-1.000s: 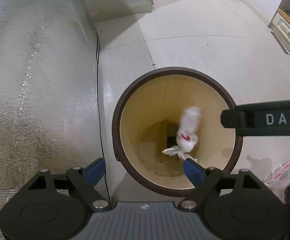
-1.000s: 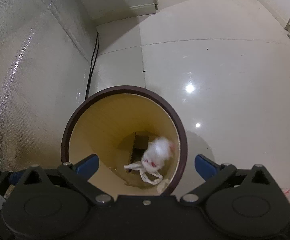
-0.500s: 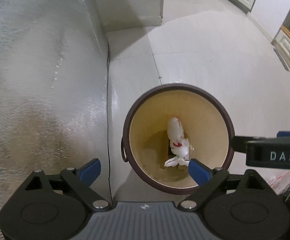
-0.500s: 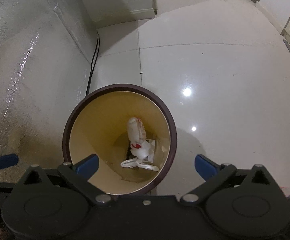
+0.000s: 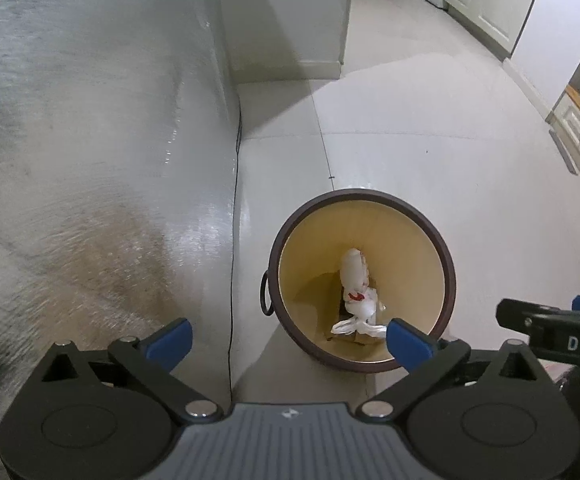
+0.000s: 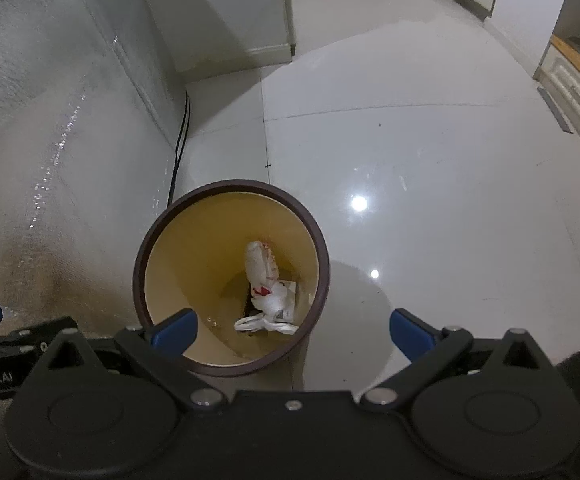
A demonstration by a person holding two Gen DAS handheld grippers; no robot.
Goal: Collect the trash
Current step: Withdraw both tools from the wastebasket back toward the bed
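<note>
We hold both claws above the bin (image 5: 363, 280), which stands on the tiled floor (image 5: 429, 140) just beside a shiny wall panel (image 5: 90, 140). The left claw (image 5: 288, 338) is opening wide with nothing between its jaws; the right claw (image 6: 291, 330) is released and empty too. The white plastic bag (image 5: 355, 280), knotted and marked with red, lies at the bottom of the bin. It looks light, soft and crinkly, likely slippery, so we judge its knotted handles the surest place to pinch if it needs lifting again
</note>
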